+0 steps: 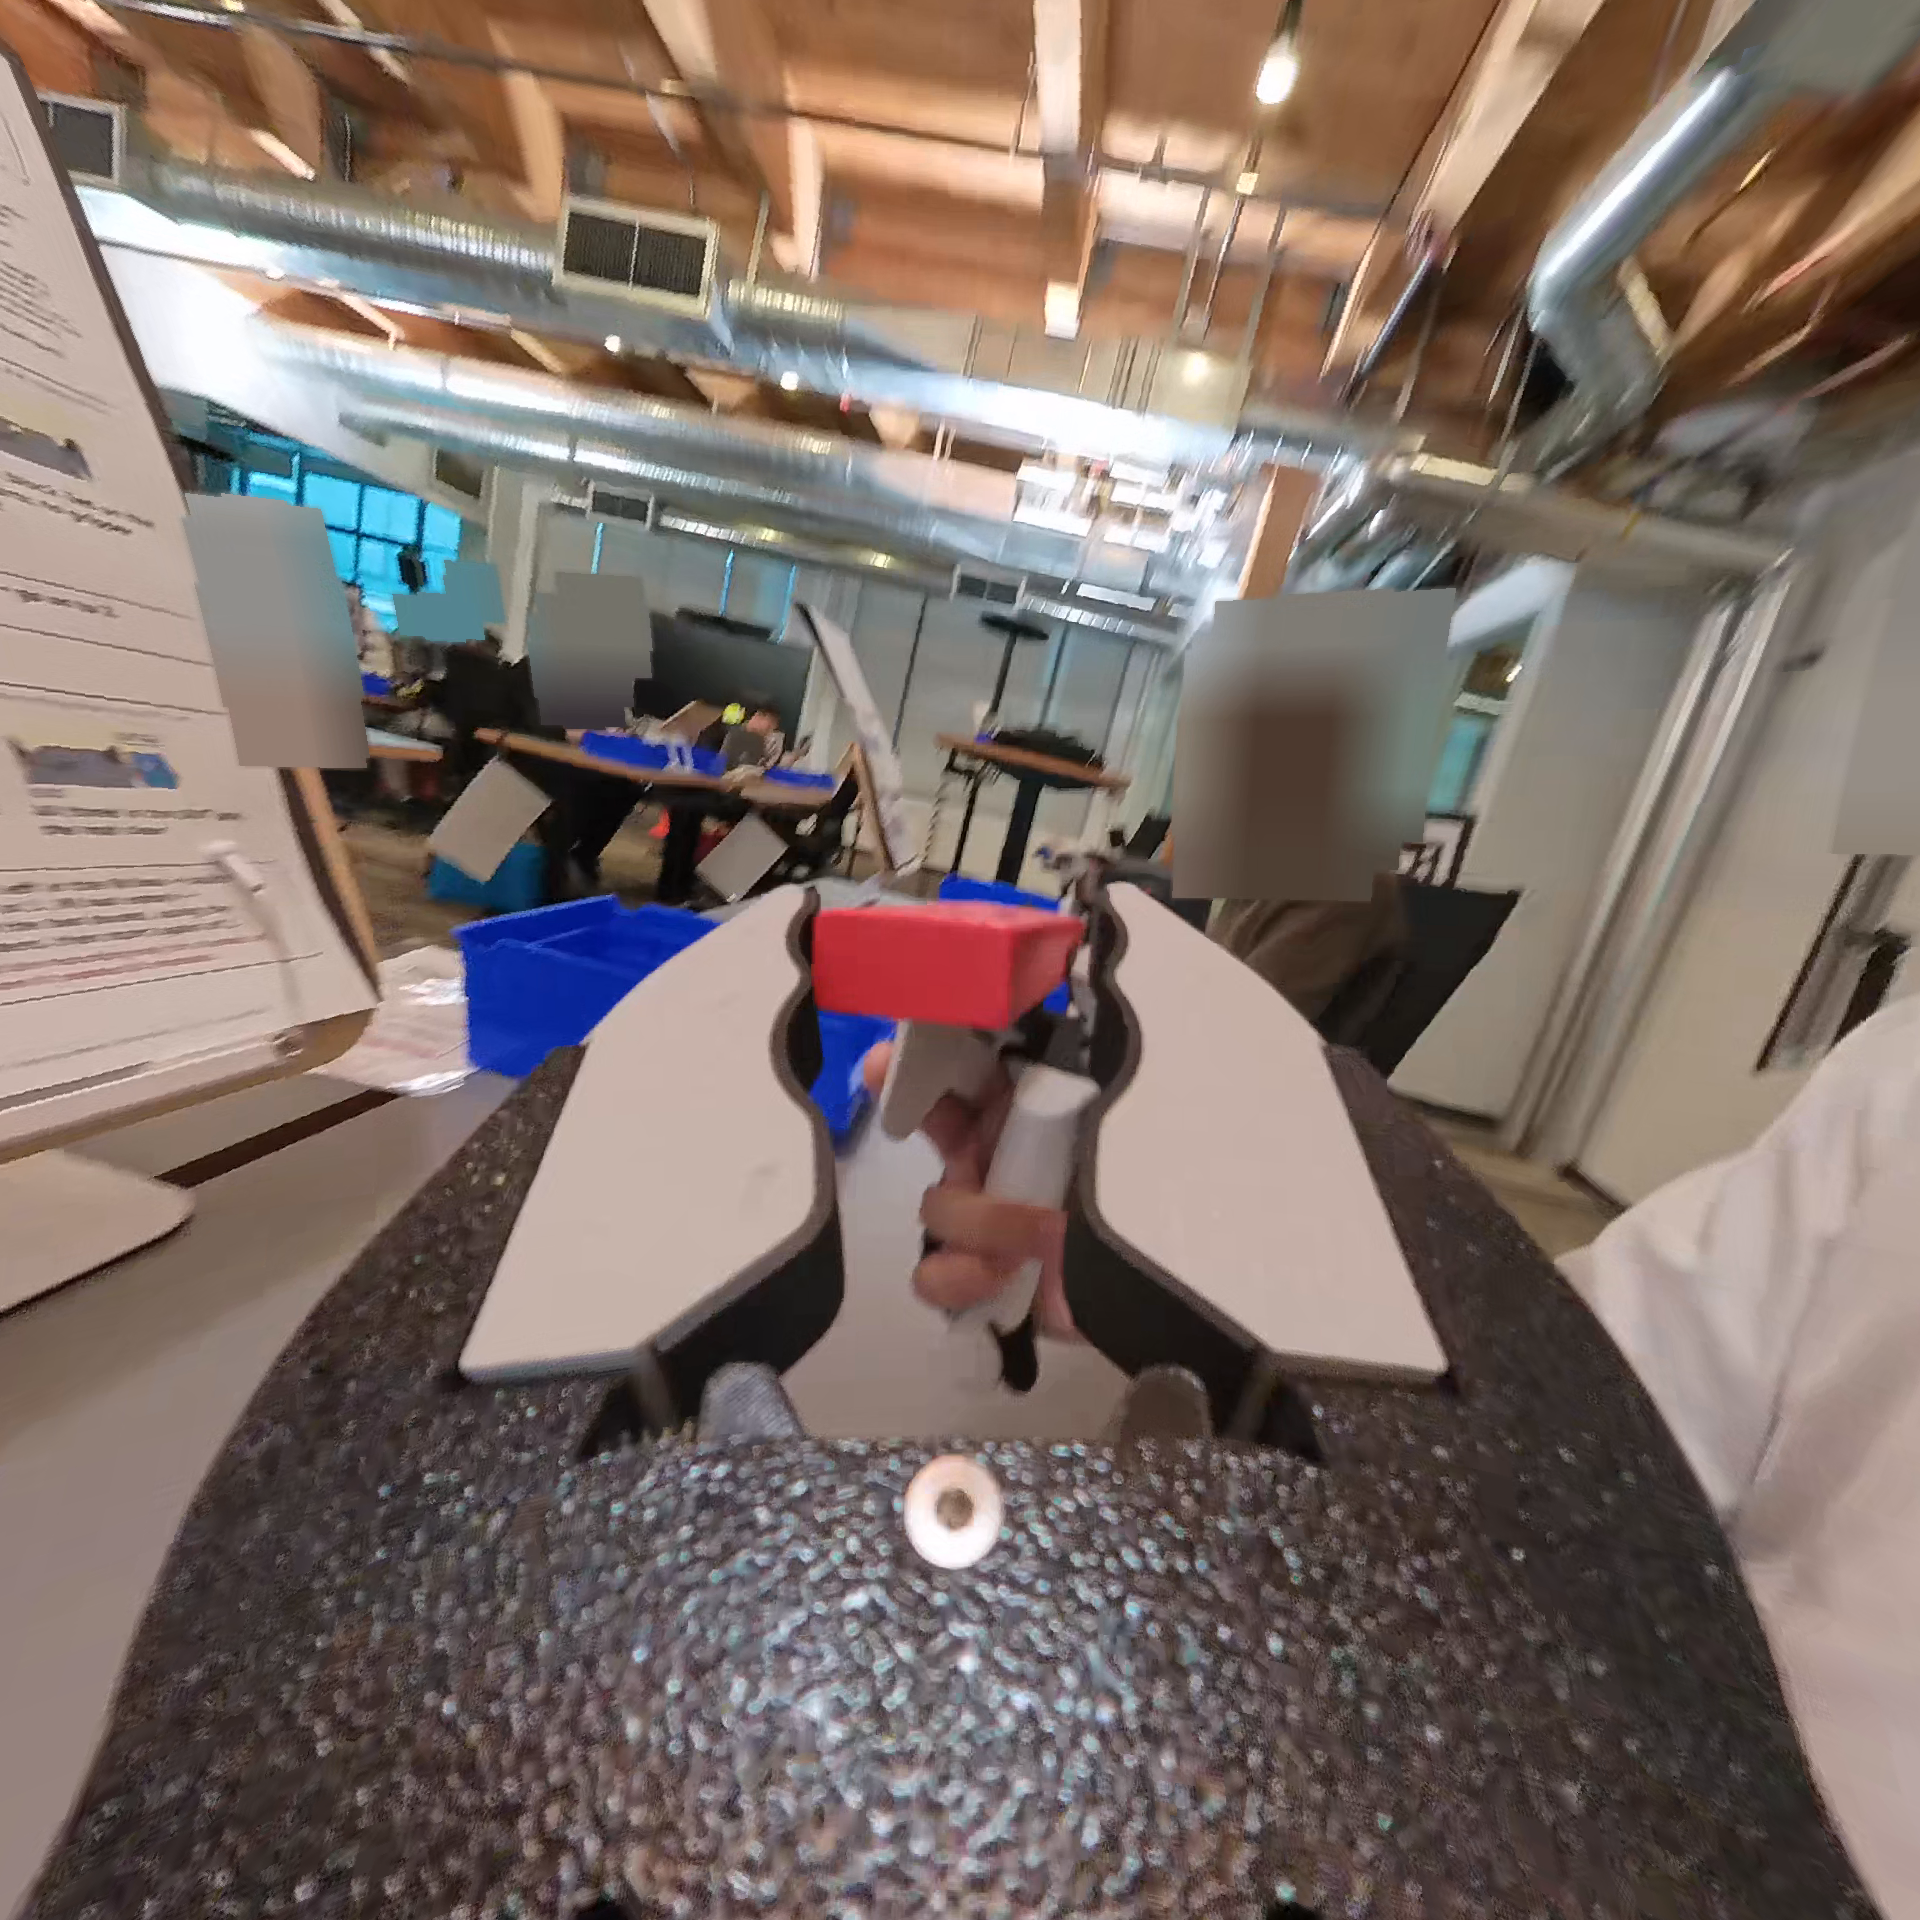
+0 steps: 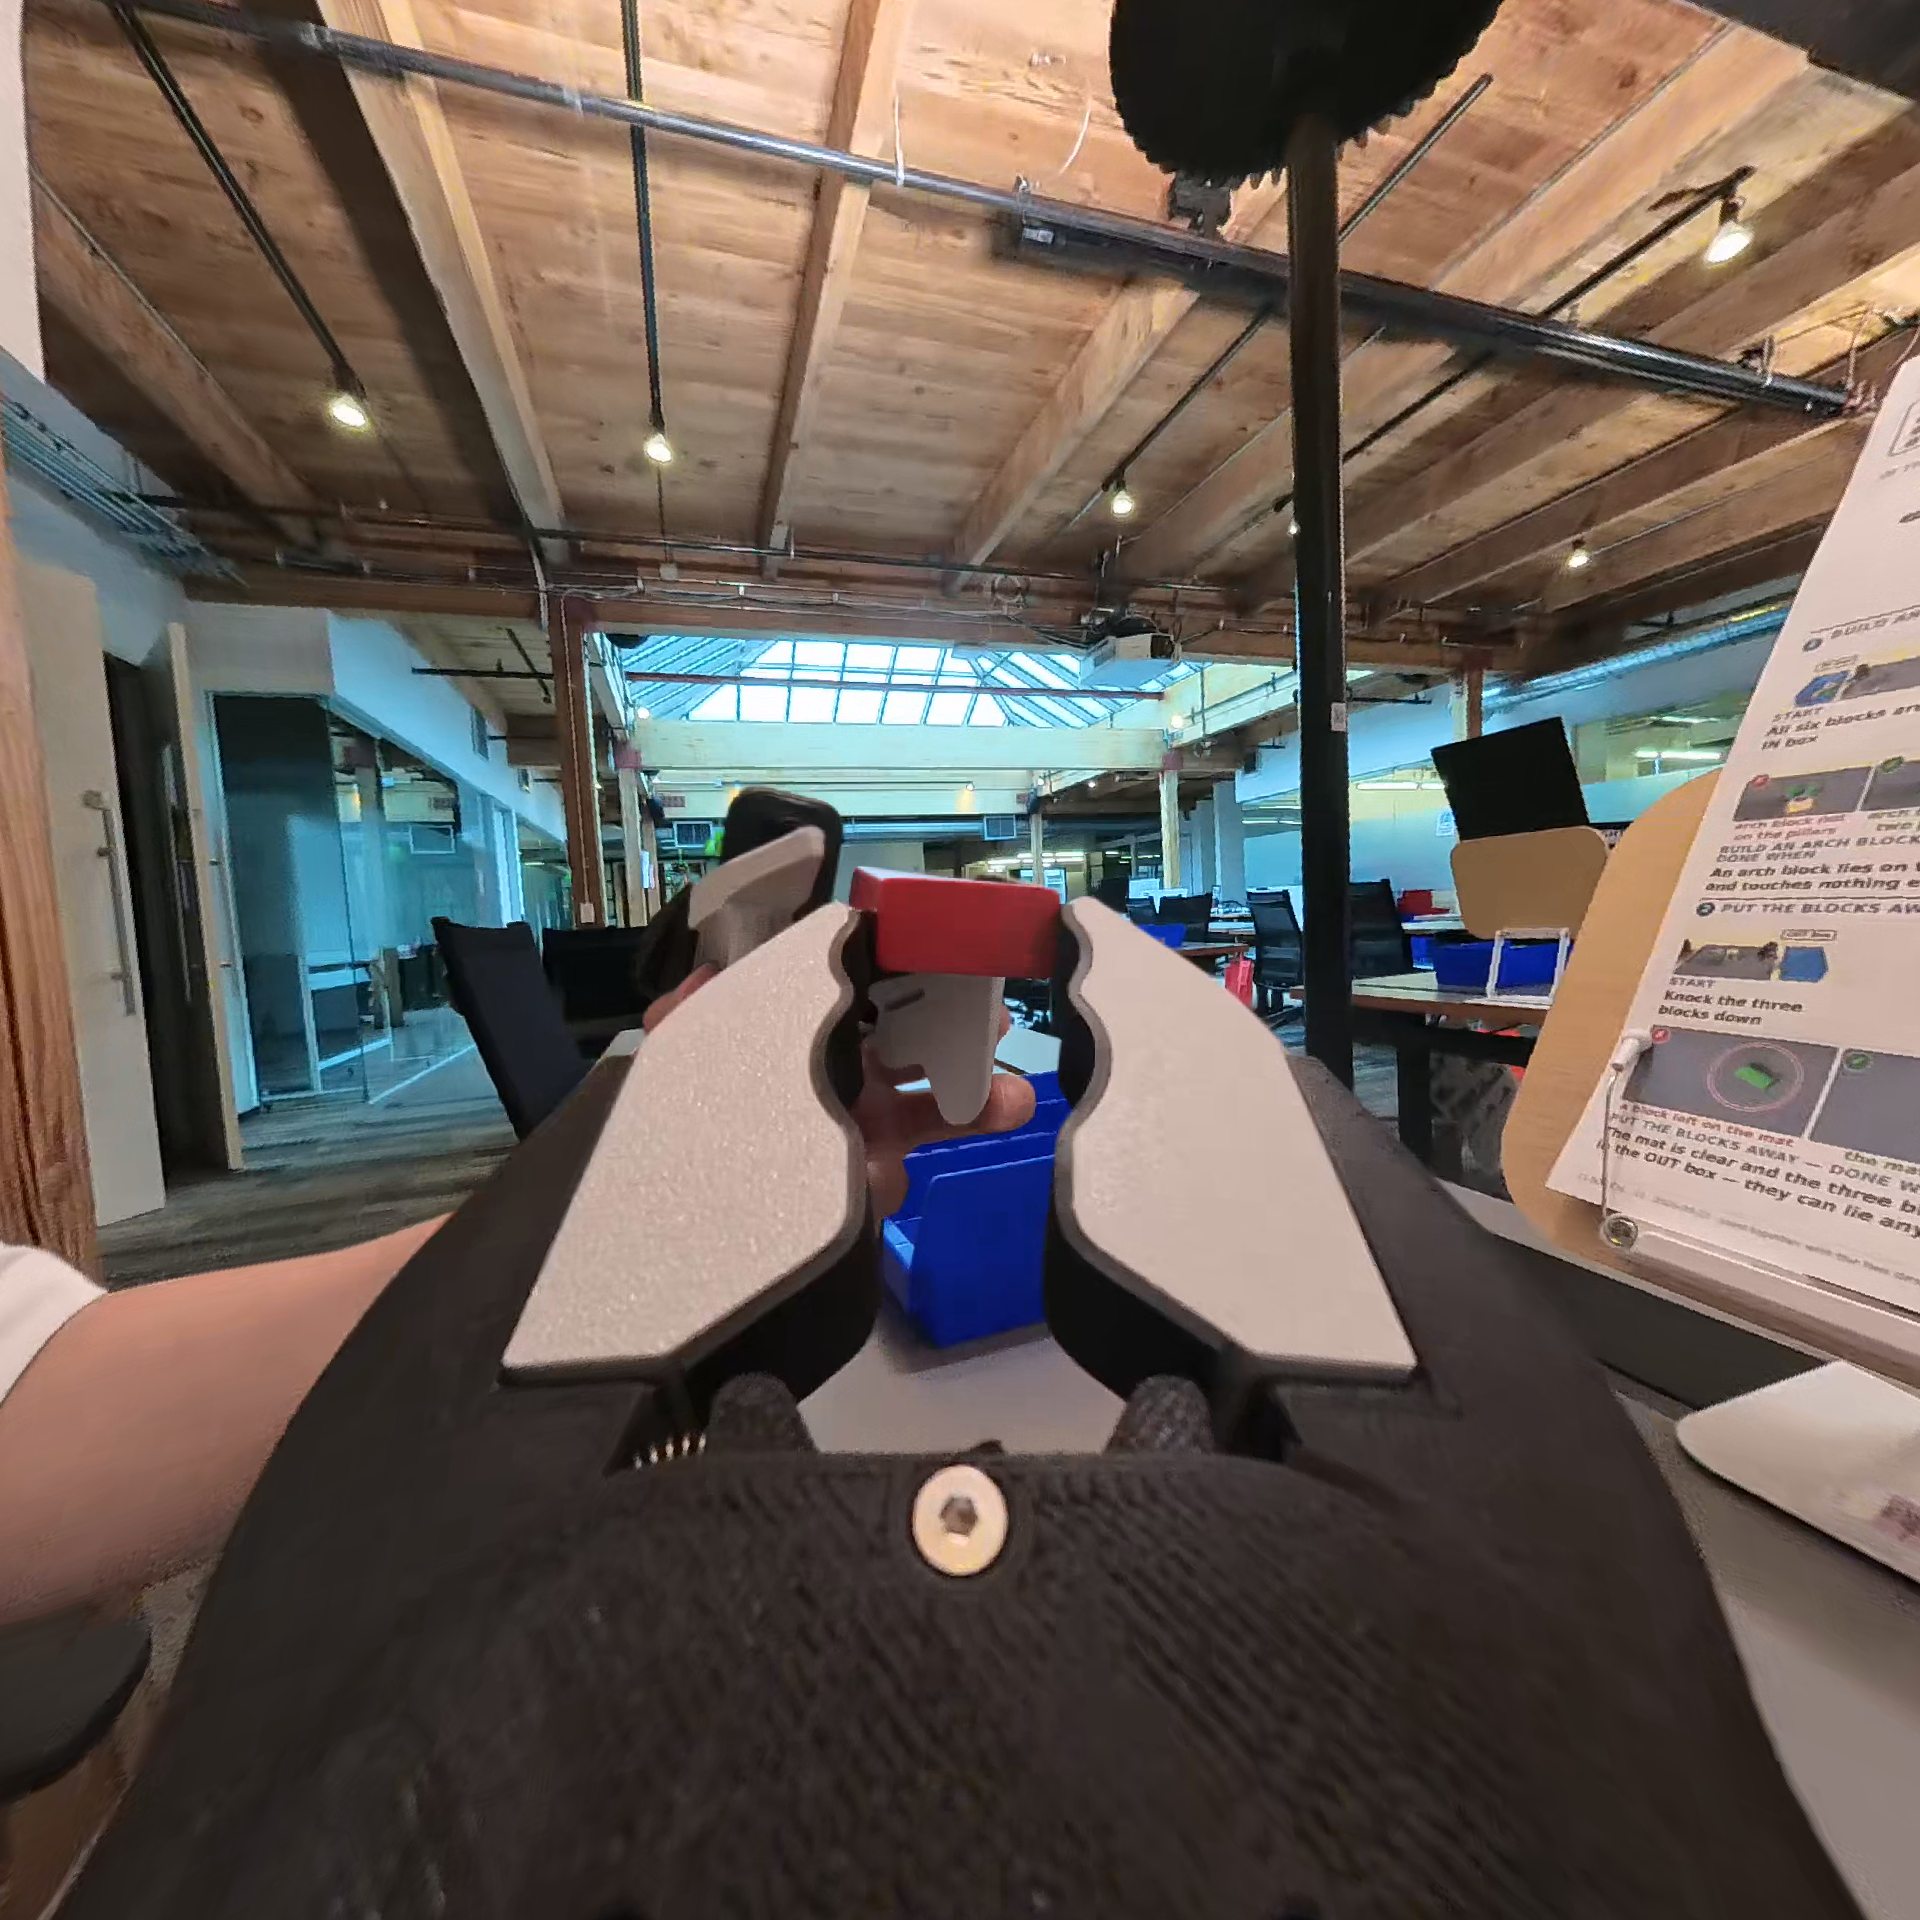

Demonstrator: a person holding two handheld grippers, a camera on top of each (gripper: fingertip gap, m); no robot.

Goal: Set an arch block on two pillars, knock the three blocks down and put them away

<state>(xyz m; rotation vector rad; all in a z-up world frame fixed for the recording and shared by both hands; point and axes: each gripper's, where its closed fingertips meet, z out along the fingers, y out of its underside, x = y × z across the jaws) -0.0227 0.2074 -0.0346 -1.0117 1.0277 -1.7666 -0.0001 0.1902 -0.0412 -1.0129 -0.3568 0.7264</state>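
Observation:
A red block sits between the fingertips of my left gripper, whose jaws are closed against its ends. The same red block is also pinched between the tips of my right gripper. The two grippers face each other, raised above the table. In the left wrist view the other gripper's grey fingers and a hand show just below the block. In the right wrist view the other gripper's fingers show under and to the left of the block.
A blue bin stands on the grey table. A printed sheet on a wooden stand is beside it. A black pole rises behind. Office desks and chairs stand farther off. My two grippers' fingertips are within a few centimetres of each other.

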